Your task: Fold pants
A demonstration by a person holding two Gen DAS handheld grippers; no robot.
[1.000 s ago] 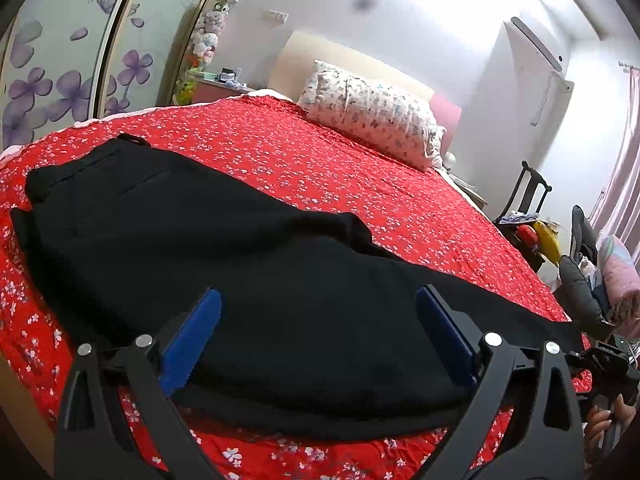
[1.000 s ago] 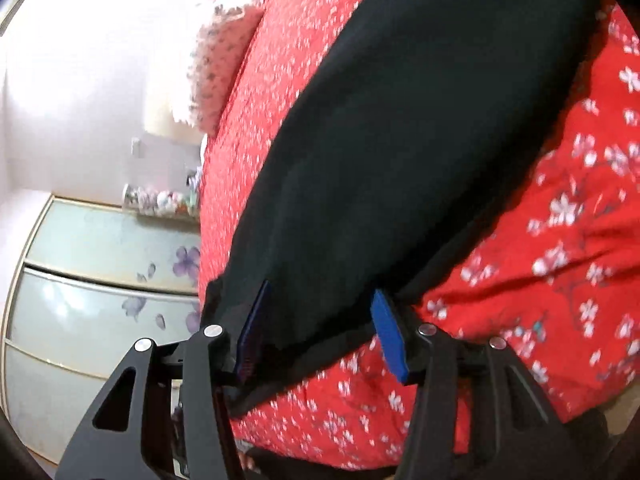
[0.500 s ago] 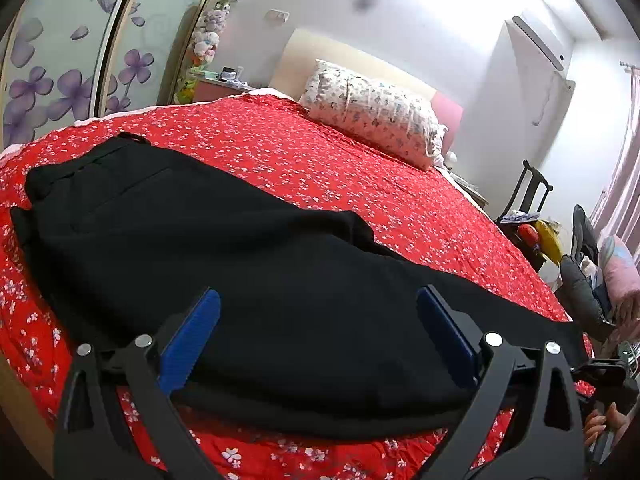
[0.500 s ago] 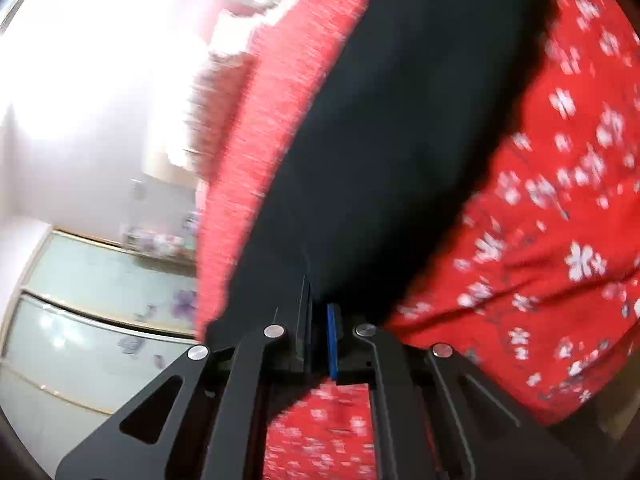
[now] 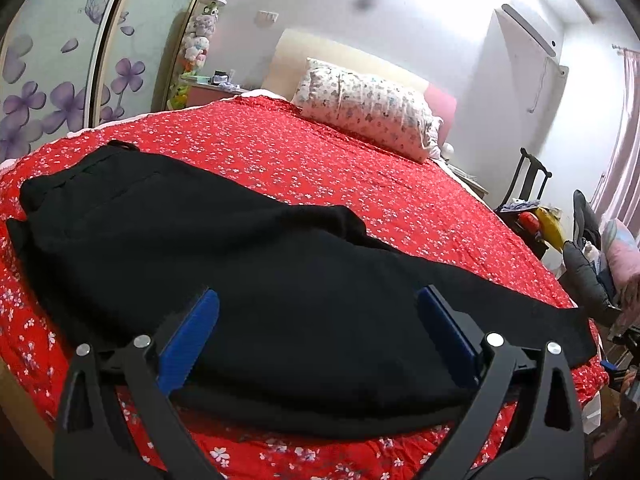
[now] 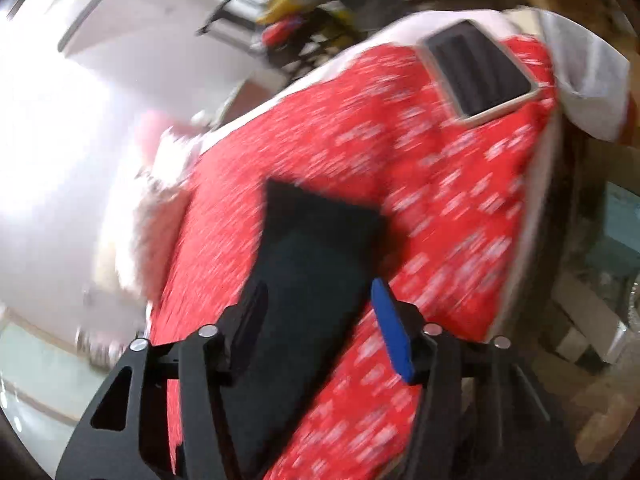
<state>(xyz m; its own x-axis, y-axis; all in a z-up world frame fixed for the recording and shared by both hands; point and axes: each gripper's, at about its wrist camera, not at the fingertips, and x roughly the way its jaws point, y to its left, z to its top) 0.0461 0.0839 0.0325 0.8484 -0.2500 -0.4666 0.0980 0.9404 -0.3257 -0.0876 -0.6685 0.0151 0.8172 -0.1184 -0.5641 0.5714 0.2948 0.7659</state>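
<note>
Pants (image 5: pixel 240 280) in black cloth lie flat on the red flowered bed (image 5: pixel 360 168), seen from the left wrist view directly ahead of the left hand-held gripper (image 5: pixel 316 336). That gripper has its blue-padded fingers (image 5: pixel 188 336) spread wide and holds nothing; the near edge of the garment runs across between them. The long axis of the pants goes crosswise to this gripper: the wider end, probably the waist, lies far off to its left, and a narrower leg trails away to its right, ending near the bed's edge. A patterned pillow (image 5: pixel 364 108) sits well beyond, at the head of the bed.

From the right wrist view, heavily blurred, the right hand-held gripper (image 6: pixel 320 316) also shows its fingers apart, gripping nothing. A leg end of the pants (image 6: pixel 316 248) lies straight ahead of it, the cloth passing back between the fingers and its squared hem pointing away. A dark flat device (image 6: pixel 480 72) rests farther ahead and to the right on the bed.

Judging from this, the right gripper is nearer the leg end, so it seems best placed to carry that end toward the left.
</note>
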